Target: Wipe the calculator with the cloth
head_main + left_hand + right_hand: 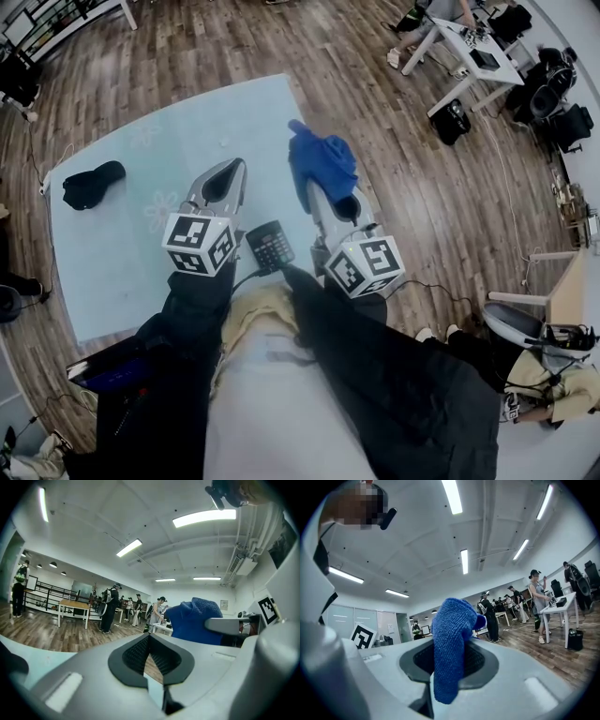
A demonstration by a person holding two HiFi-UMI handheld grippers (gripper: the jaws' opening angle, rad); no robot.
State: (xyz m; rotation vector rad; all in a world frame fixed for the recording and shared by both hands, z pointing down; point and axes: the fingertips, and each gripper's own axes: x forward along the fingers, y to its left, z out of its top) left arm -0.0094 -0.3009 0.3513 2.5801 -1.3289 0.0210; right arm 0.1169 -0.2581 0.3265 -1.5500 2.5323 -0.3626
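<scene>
Calculator: dark, rectangular body with rows of keys and a display strip at its far end. Lies flat, face up, on the pale blue table, close to the near edge and towards the near right corner.

Cloth: bright blue, looped microfibre pile, bunched and crumpled. Clamped between the closed jaws of the right gripper, most of it spilling out past the jaw tips. It is raised, over the table's right edge, beyond the calculator and apart from it.
</scene>
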